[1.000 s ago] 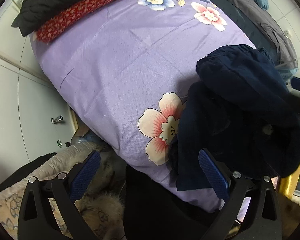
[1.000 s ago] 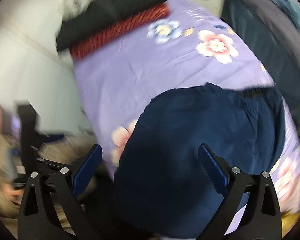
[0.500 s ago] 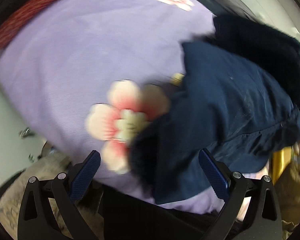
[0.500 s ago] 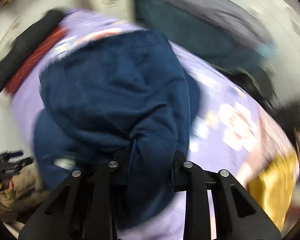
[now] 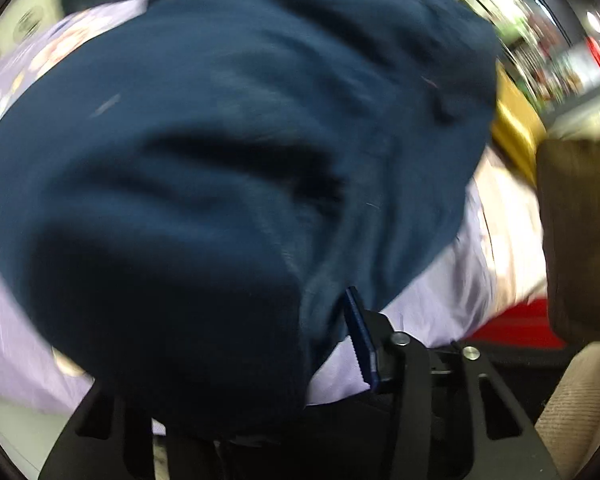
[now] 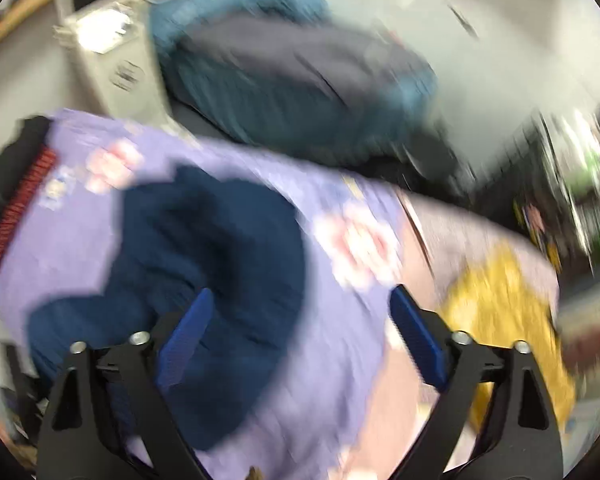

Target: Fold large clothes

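Carry the pinched edge of the navy garment (image 5: 236, 152) level across the lavender floral sheet (image 6: 332, 392) it lies bunched on, and keep it taut so the fold lands flat, not heaped. Your left tool (image 5: 300, 344) has just been closing and now bites a thick wad of the navy cloth; only its right blue pad (image 5: 360, 340) shows. Your right tool (image 6: 300, 340) has just been opening: it stands wide, empty, beside the heap.
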`<action>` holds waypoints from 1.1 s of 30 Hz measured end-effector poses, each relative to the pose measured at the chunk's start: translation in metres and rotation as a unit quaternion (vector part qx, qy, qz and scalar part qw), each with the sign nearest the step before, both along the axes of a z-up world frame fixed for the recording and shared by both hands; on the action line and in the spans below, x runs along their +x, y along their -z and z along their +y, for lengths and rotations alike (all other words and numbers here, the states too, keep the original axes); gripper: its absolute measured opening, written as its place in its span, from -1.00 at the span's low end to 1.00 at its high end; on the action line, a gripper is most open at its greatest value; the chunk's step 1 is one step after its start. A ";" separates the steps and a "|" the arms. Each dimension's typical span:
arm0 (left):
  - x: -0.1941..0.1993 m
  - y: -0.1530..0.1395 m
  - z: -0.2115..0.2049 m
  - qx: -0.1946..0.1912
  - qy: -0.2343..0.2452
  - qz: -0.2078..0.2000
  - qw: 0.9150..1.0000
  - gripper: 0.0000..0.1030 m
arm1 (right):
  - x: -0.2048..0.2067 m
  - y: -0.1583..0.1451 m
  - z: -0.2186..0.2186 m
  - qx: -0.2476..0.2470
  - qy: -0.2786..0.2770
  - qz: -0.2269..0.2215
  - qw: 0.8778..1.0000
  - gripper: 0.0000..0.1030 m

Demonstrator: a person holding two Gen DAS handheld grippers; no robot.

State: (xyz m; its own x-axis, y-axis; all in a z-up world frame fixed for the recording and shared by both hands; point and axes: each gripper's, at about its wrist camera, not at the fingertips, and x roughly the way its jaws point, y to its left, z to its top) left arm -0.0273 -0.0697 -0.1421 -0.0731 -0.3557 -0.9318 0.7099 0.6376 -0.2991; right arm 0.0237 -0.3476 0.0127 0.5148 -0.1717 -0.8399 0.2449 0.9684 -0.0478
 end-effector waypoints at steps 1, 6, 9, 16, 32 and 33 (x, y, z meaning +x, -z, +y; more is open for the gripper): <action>-0.006 0.000 -0.005 0.001 0.010 -0.004 1.000 -0.33 | 0.016 -0.001 0.014 0.011 -0.034 0.001 0.999 0.90; -0.019 0.001 0.004 -0.003 -0.007 -0.014 1.000 -0.59 | 0.121 0.062 0.106 0.137 -0.200 0.098 0.965 0.90; -0.023 0.000 0.014 -0.007 -0.032 -0.014 0.999 -0.66 | 0.169 0.147 0.150 0.123 -0.216 0.197 0.948 0.90; -0.029 0.005 0.025 -0.008 -0.089 -0.016 0.996 -0.71 | 0.195 0.263 0.225 -0.110 -0.295 0.273 0.909 0.81; -0.011 -0.065 0.029 -0.009 -0.112 -0.151 0.982 -0.73 | 0.127 0.092 0.036 0.160 -0.081 0.033 0.983 -0.75; -0.007 -0.076 0.034 -0.010 -0.119 -0.166 0.979 -0.73 | 0.111 0.073 0.019 0.169 -0.070 0.011 0.983 -0.75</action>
